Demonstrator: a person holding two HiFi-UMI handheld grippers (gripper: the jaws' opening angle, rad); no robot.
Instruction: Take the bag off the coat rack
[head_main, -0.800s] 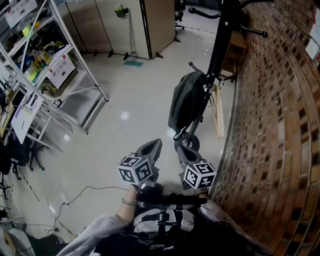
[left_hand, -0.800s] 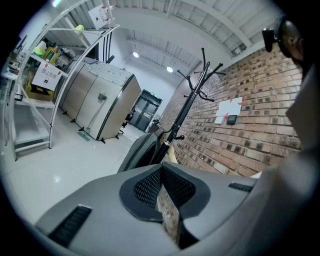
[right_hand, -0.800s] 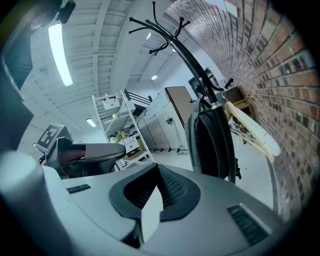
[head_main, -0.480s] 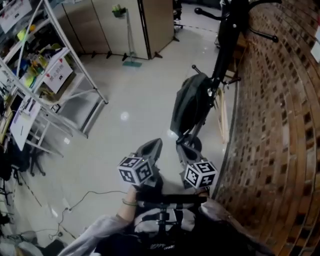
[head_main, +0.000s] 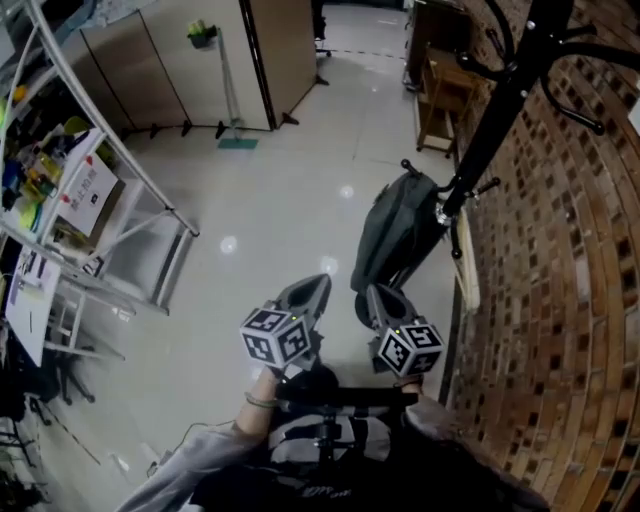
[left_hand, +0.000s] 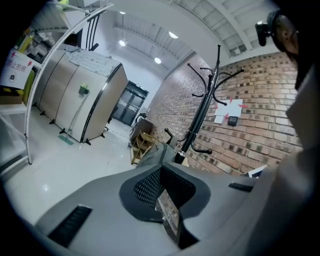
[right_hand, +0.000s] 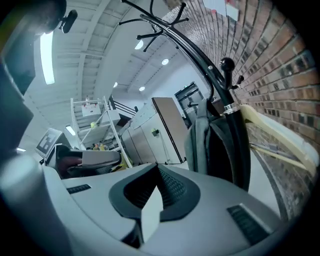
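A dark grey bag (head_main: 393, 240) hangs low on a black coat rack (head_main: 490, 120) that stands by the brick wall. In the head view both grippers are held side by side in front of the person, just short of the bag's bottom and apart from it. The left gripper (head_main: 308, 297) has its jaws together with nothing in them, and so does the right gripper (head_main: 383, 303). The left gripper view shows the bag's top (left_hand: 152, 154) and the rack (left_hand: 200, 115) beyond the shut left gripper (left_hand: 160, 171). In the right gripper view the bag (right_hand: 217, 145) hangs close beyond the shut right gripper (right_hand: 157, 172).
A brick wall (head_main: 560, 300) runs along the right. A pale wooden plank (head_main: 465, 275) leans at its foot behind the rack. A wooden chair (head_main: 440, 90) stands further back. Metal shelving (head_main: 120, 230) with boxes and signs fills the left. Tan cabinets (head_main: 200, 60) stand at the back.
The head view has swung: rack and bag now sit further right and lower in the picture, and more of the rack's hooks show. Both grippers keep their place and stay shut.
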